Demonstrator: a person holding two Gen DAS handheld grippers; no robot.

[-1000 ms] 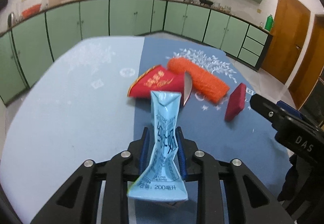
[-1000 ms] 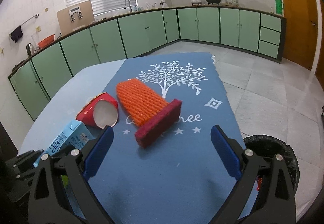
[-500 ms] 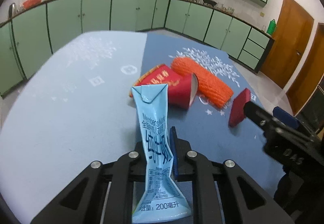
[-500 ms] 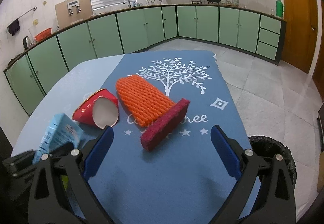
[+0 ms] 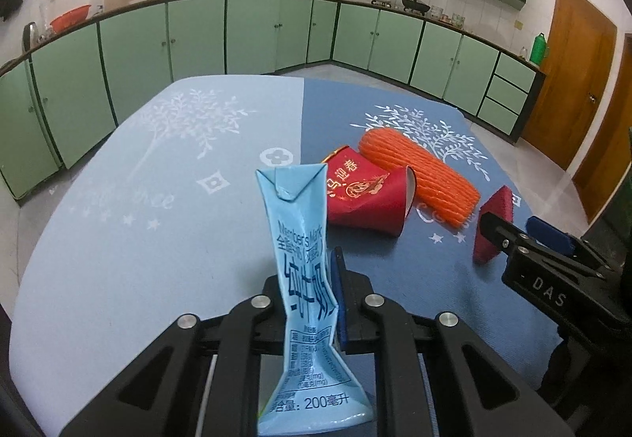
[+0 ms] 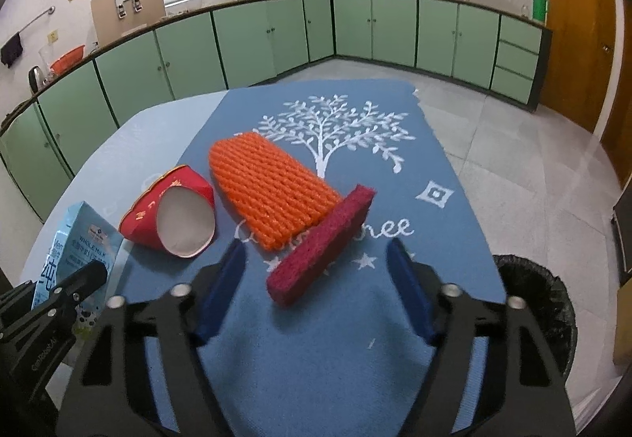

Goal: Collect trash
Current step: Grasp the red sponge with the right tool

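My left fingers [image 5: 331, 298] are clamped on the crushed blue milk carton [image 5: 304, 279], which stands up between them, pinched at its waist so it cannot slip on the way to the bin. My right fingers [image 6: 316, 287] are apart and have just been closing in; the dark red sponge [image 6: 322, 243] lies ahead of them, just past the tips, with nothing pressed yet. I judge that sponge is my next pick, since it stands on edge and offers two flat sides to squeeze. Leaning on its far side is the orange foam net [image 6: 272, 192], and left of that the red paper cup [image 6: 170, 215] lies tipped over, mouth toward me. All of it rests on the surface [image 6: 395, 358], covered by a two-tone blue cloth printed with white trees. Down to the right of my right fingers, on the tiled floor, a bin with a black bag [image 6: 545, 302] waits. Green cabinets [image 5: 197, 42] run round the kitchen walls
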